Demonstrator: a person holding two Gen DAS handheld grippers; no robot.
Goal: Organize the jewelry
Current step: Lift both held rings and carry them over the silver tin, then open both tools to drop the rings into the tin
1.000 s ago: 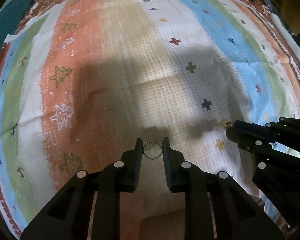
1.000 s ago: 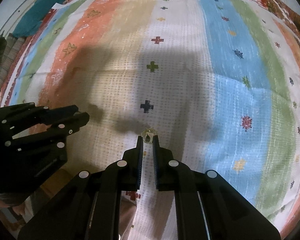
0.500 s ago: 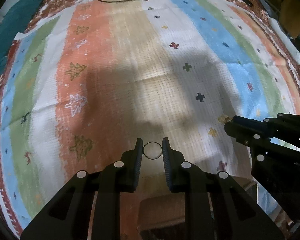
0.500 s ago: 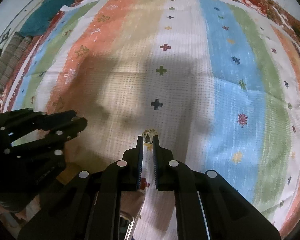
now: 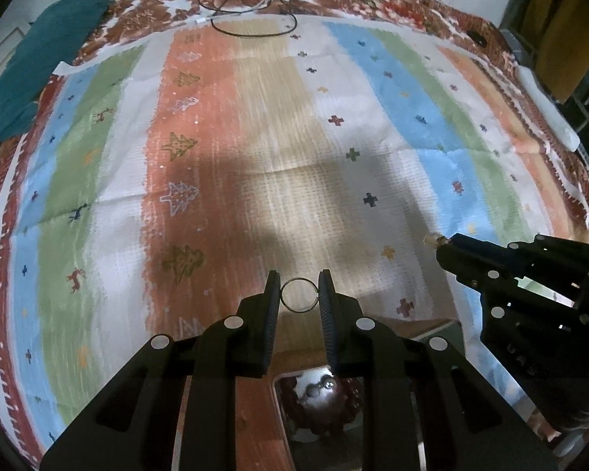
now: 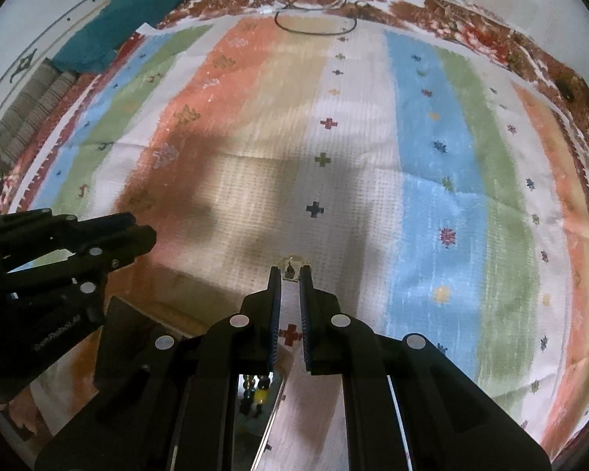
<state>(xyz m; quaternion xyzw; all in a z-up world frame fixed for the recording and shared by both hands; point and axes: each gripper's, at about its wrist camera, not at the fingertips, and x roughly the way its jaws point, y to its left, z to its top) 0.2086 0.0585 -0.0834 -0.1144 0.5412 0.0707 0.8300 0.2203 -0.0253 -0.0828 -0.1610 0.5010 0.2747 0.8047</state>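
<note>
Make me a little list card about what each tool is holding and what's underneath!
left tool: shut on a thin metal ring
right tool: shut on a small clear-stone jewel
underneath: striped rug with crosses and trees
below the tools: a case with beads inside, partly hidden
far edge: black cable, teal cloth

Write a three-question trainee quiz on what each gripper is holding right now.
1. True or false: the left gripper holds a thin metal ring between its fingers.
2. Which gripper holds the small clear-stoned piece? A) left B) right C) neither
3. Fill in: both grippers hang above a striped ____.

Key: 1 true; 2 B, the right gripper; 3 cloth.
</note>
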